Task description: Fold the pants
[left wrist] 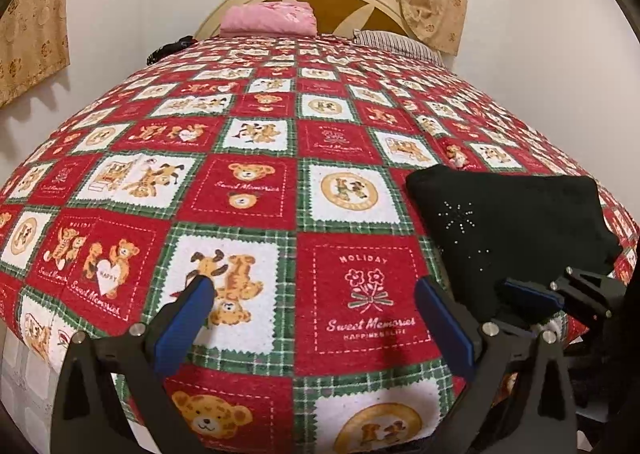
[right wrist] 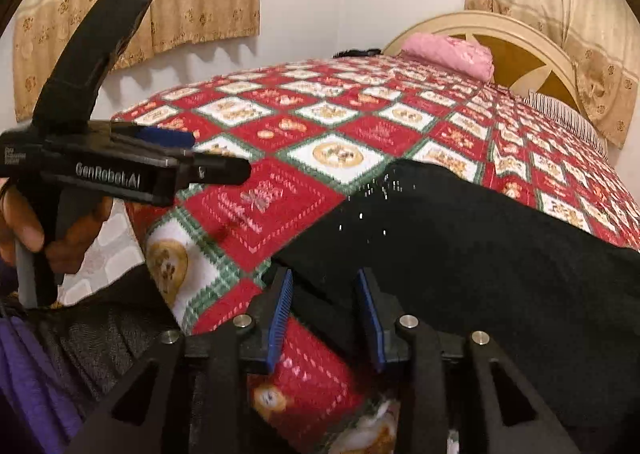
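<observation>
The left gripper (left wrist: 316, 318) is held wide apart over bare bedspread (left wrist: 248, 190), nothing between. At two o'clock lie the folded black pants (left wrist: 508, 230). The right gripper (right wrist: 326, 318) is parted, seemingly around the hem; release should be clean, without dragging.

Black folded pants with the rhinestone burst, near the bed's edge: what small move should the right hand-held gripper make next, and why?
Probably draw the right hand-held gripper back off the black folded pants. Its blue pads stand apart at the near edge without pinching cloth, and the pants already lie as a compact bundle on the red teddy-bear patchwork bedspread. The left hand-held gripper is open and empty.
</observation>
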A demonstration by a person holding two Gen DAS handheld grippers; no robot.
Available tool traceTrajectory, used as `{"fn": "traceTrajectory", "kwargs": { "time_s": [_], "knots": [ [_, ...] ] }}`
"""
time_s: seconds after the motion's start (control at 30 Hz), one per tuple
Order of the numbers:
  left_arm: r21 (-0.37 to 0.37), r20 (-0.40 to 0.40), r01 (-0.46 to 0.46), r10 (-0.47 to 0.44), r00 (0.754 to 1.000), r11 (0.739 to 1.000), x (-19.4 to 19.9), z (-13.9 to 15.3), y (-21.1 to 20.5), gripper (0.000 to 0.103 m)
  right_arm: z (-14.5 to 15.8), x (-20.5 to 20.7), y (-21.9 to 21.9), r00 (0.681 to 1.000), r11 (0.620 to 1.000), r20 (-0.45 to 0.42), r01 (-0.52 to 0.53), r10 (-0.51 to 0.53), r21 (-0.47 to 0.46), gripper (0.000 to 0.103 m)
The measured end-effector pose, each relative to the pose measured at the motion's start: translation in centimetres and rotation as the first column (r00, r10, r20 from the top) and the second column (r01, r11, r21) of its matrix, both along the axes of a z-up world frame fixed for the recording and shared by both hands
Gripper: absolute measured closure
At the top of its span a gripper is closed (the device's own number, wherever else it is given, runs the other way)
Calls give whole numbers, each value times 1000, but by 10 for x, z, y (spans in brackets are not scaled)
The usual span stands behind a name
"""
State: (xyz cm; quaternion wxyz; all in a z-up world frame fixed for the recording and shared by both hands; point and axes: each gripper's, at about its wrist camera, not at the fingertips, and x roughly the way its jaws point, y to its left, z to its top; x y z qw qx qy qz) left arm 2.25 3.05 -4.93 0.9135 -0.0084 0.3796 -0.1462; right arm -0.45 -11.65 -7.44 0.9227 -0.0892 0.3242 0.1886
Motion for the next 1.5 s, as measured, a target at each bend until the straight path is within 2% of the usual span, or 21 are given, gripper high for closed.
{"fn": "traceTrajectory", "kwargs": {
  "time_s": [0.07, 0.1, 0.13, 0.27, 0.57, 0.67, 0.73, 0.77, 0.8, 0.83, 0.87, 0.9, 0.93, 1.0, 1.1, 1.2, 1.27, 1.33, 1.4, 1.47, 1.5],
  "knots": [
    [9, 3, 3, -3, 1000, 1000, 0, 0, -2, 0, 1, 5, 2, 1000, 1000, 3, 13, -13, 26, 79],
    [9, 2, 3, -3, 1000, 1000, 0, 1, -2, 0, 0, 7, 4, 1000, 1000, -1, 16, -16, 21, 91],
    [8, 1, 3, -3, 1000, 1000, 0, 1, -2, 0, -3, 8, 8, 1000, 1000, -3, 18, -18, 1, 93],
    [13, 3, 0, 0, 1000, 1000, 1, 0, -1, 0, -4, 1, 13, 1000, 999, 0, -6, 6, -48, 98],
    [1, 1, 28, -28, 1000, 1000, 2, 2, -12, 0, -14, -13, 3, 984, 994, -143, -93, 101, 64, 99],
    [-2, 21, 58, -58, 998, 998, 5, 9, -22, 0, 0, -25, -11, 992, 992, -100, -71, 82, 109, 99],
    [-14, 27, 76, -75, 997, 997, 9, 13, -28, 0, 27, -38, -37, 1000, 983, -4, 5, -4, 183, 99],
    [-27, 23, 87, -86, 996, 996, 13, 15, -33, 0, 38, -44, -51, 998, 976, 31, 54, -62, 209, 98],
    [-47, 15, 100, -99, 995, 994, 18, 16, -38, 0, 54, -52, -75, 982, 958, 80, 145, -169, 247, 90],
    [-68, 8, 110, -110, 994, 992, 23, 17, -43, 0, 62, -58, -93, 962, 938, 109, 212, -249, 274, 60],
    [-89, -1, 122, -123, 992, 989, 27, 17, -49, 0, 68, -65, -110, 934, 912, 135, 279, -330, 301, 39],
    [-105, -12, 135, -137, 991, 985, 31, 16, -57, 0, 74, -76, -137, 873, 859, 177, 378, -455, 344, 4],
    [-114, -22, 145, -149, 989, 983, 34, 15, -64, 0, 75, -82, -153, 832, 823, 191, 430, -520, 371, 1],
    [-120, -43, 165, -171, 984, 979, 38, 10, -80, 0, 74, -84, -184, 778, 756, 144, 521, -612, 397, 1],
    [-115, -88, 174, -184, 979, 978, 42, -1, -97, 0, 57, -76, -211, 732, 688, 32, 624, -681, 370, 1],
    [-120, -125, 158, -173, 977, 980, 42, -11, -104, 0, 32, -69, -210, 747, 686, -42, 630, -663, 363, 3],
    [-97, -97, 151, -160, 982, 984, 37, -11, -106, 0, 18, -62, -203, 752, 693, -88, 641, -653, 329, 15],
    [-81, -94, 139, -147, 985, 987, 35, -12, -109, 0, 14, -60, -194, 734, 699, -48, 663, -678, 268, 20],
    [-78, -90, 126, -133, 987, 989, 31, -13, -109, 0, 14, -59, -186, 739, 710, -52, 662, -672, 239, 25],
    [-55, -89, 115, -120, 989, 992, 29, -14, -112, 0, 13, -60, -185, 729, 701, -52, 673, -682, 237, 29],
    [-47, -91, 110, -114, 989, 993, 29, -14, -113, 0, 12, -61, -185, 721, 694, -50, 682, -691, 231, 35]
  ]
}}
